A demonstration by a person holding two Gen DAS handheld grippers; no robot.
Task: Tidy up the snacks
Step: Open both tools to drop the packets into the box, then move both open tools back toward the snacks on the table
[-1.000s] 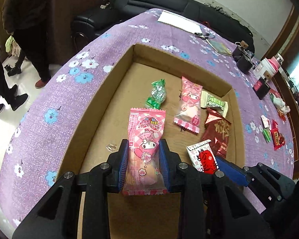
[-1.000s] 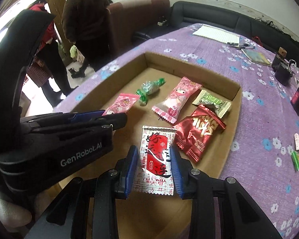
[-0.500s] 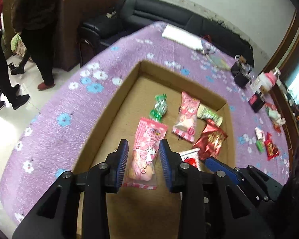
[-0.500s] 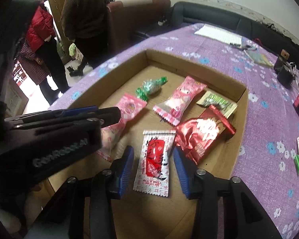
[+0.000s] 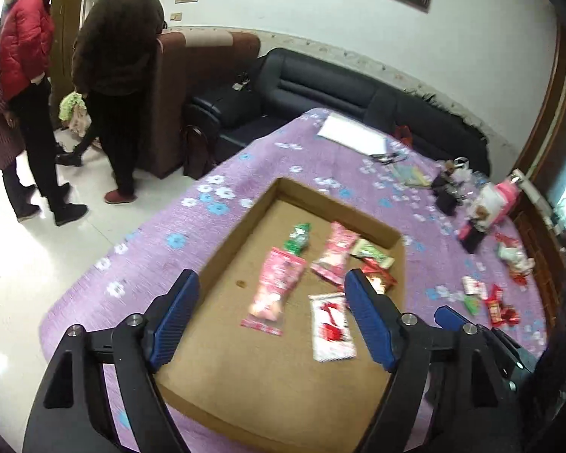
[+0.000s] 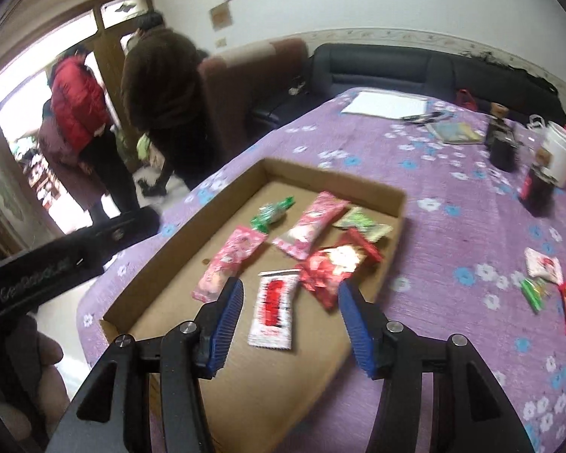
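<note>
The left gripper [image 5: 271, 309] stands wide, its jaws having just been opening, and nothing is held between them; the pink packet [image 5: 275, 287] lies flat on the floor of the cardboard box [image 5: 241, 226], seen through the gap. The right gripper [image 6: 288, 321] is partly spread, its jaws also having just been opening, with the white-and-red packet [image 6: 273, 311] lying loose in the box below, clear of both pads.

Further into the box lie a second pink packet [image 6: 311, 226], a green sweet [image 6: 271, 214], a pale green packet [image 6: 362, 222] and a crinkled red packet [image 6: 332, 268] (the red one overlaps the edge of the white-and-red one, as far as the blur lets me judge).

The box sits on a purple flowered cloth [image 6: 452, 234]. More small snacks [image 6: 547, 283] lie on the cloth to the right, well apart from the box. Three people [image 5: 56, 75] stand on the pale floor beyond the table, near a dark sofa [image 5: 339, 90].
</note>
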